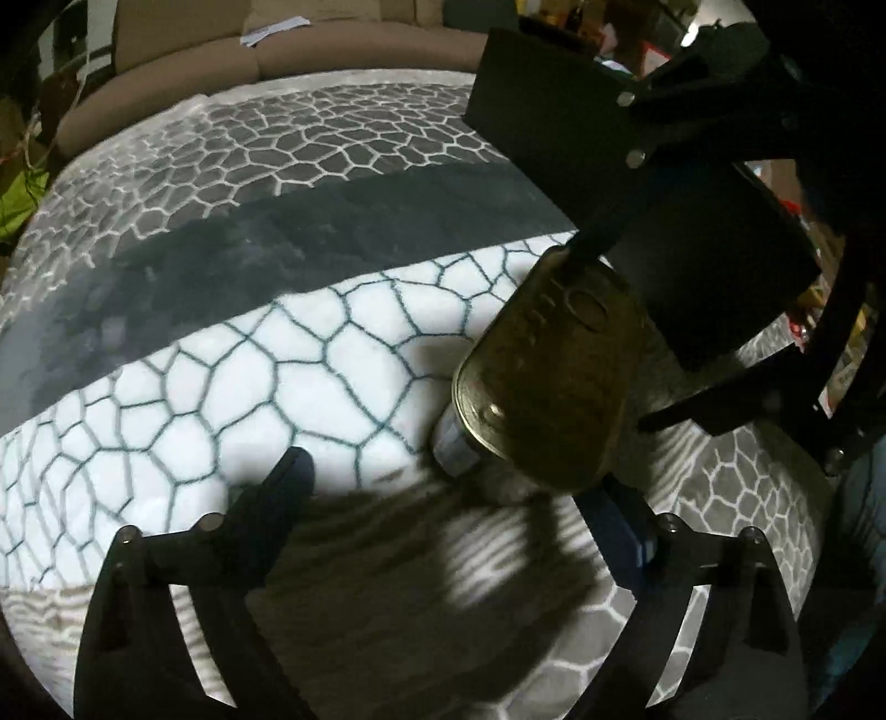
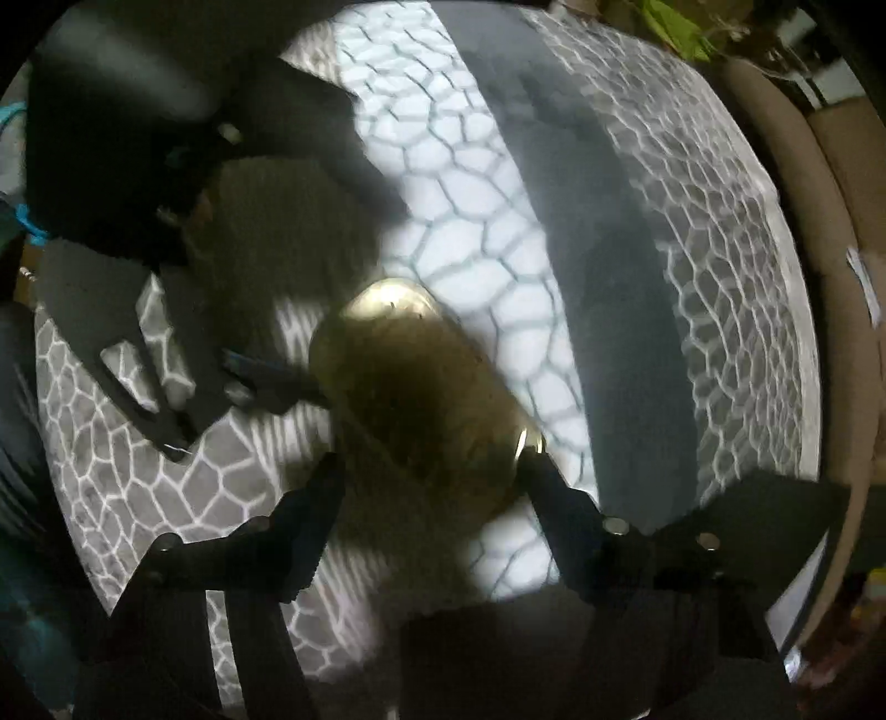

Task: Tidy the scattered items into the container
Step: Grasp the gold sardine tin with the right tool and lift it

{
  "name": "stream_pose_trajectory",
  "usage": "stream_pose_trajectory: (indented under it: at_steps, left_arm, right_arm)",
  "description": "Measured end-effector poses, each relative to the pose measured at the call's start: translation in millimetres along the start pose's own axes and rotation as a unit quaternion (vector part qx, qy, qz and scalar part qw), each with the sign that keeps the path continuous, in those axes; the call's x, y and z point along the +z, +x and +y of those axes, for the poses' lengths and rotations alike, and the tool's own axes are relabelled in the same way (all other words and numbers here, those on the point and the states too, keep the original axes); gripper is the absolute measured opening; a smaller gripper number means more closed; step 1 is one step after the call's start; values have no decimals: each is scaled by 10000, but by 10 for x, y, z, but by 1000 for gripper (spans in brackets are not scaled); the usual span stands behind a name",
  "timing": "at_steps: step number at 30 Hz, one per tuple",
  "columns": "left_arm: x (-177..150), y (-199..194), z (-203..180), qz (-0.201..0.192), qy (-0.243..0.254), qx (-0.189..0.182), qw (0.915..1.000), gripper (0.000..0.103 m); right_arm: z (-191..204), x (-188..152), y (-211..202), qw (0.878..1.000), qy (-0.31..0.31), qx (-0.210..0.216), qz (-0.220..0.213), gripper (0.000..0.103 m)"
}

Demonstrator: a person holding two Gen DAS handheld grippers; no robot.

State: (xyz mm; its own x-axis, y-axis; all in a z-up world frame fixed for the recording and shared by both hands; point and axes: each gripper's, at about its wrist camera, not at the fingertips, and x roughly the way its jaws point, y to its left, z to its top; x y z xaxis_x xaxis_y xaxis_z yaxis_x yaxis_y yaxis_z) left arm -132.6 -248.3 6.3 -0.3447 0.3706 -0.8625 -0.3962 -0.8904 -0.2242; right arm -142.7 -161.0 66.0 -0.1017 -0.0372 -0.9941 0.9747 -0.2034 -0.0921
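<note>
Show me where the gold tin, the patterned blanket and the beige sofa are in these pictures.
gold tin [image 1: 545, 368], left wrist view, middle of its lid.
patterned blanket [image 1: 310, 382], left wrist view, bright white part.
beige sofa [image 1: 332, 50], left wrist view, seat cushion.

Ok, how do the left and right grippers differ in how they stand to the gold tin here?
The right gripper straddles the gold tin, with one finger at its rim. The left gripper has the tin off toward one finger, not centred. The right gripper looks straight down on the tin, while the left gripper comes in at a slant. Both have open jaws over the patterned blanket, and neither appears clamped.
</note>
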Motion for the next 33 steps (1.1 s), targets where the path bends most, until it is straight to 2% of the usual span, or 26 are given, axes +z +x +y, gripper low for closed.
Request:
stream_pose_trajectory:
  at_steps: [6,9,11,14,16,17,19,22,24,26,30,33]
  left_arm:
    - [67,73,-40,-77,263,-133,9995,85]
    - [72,78,-89,-86,435,-245,9987,71]
    - [72,87,-134,-76,557,-360,9978,55]
    - [80,101,-186,-68,649,-331,9973,53]
    - [77,98,-180,-71,666,-355,9971,53]
    - [74,95,-178,-76,673,-366,9970,53]
    - [70,92,-172,-102,703,-401,9967,53]
    - [62,99,-153,-149,714,-469,9962,53]
    - [52,92,-131,-183,666,-536,9962,53]
    - [46,91,-115,-192,641,-565,9962,52]
    - [45,74,-112,-185,678,-583,9958,52]
    - [80,33,-100,-97,816,-525,9952,51]
  right_arm:
    - [-24,17,8,9996,-276,58,80,66]
    - [55,9,11,9984,-540,-61,156,71]
    - [90,15,14,9979,-637,-56,136,75]
    - [94,13,5,9982,-592,-18,127,77]
    - [106,-8,-61,9973,-720,-137,28,78]
    - [87,-38,-96,9965,-778,-290,-58,82]
    - [7,-65,-94,9969,-684,-385,-50,83]
    - [-116,-84,-25,9991,-383,-120,-115,83]
    - [-60,-74,84,9989,-457,-7,-35,76]
    - [-52,-78,177,9989,-422,182,55,60]
    - [-64,-102,177,9991,-355,213,-23,56]
    - [-6,-90,92,9992,-323,50,-226,53]
